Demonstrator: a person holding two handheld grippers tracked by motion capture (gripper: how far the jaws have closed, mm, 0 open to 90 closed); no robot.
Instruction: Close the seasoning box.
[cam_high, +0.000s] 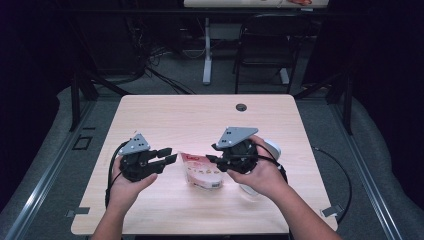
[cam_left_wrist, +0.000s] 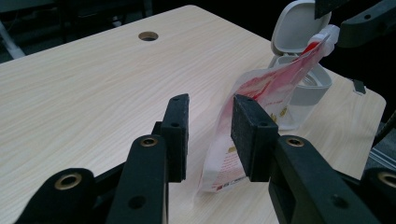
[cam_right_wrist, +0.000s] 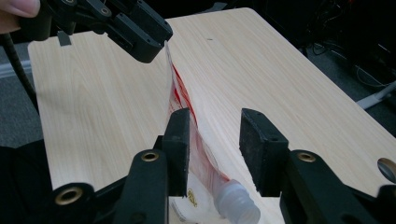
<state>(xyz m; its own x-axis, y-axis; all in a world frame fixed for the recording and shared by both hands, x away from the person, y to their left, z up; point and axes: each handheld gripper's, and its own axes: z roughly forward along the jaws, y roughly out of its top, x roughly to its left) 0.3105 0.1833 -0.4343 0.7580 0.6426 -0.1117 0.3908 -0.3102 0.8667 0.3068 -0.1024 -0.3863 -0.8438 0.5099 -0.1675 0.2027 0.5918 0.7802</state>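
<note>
Near the front of the wooden table, I'm working a red and white pouch between my two grippers. My left gripper is standing with its jaws parted and nothing pressed between them; in the left gripper view the pouch is hanging just beyond the right-hand pad, and I cannot tell whether it's touching. My right gripper is also unclenched, its jaws spread around the pouch's edge, whose clear spout is sitting low between them. Just behind the pouch, a white container is standing with its flip lid up.
</note>
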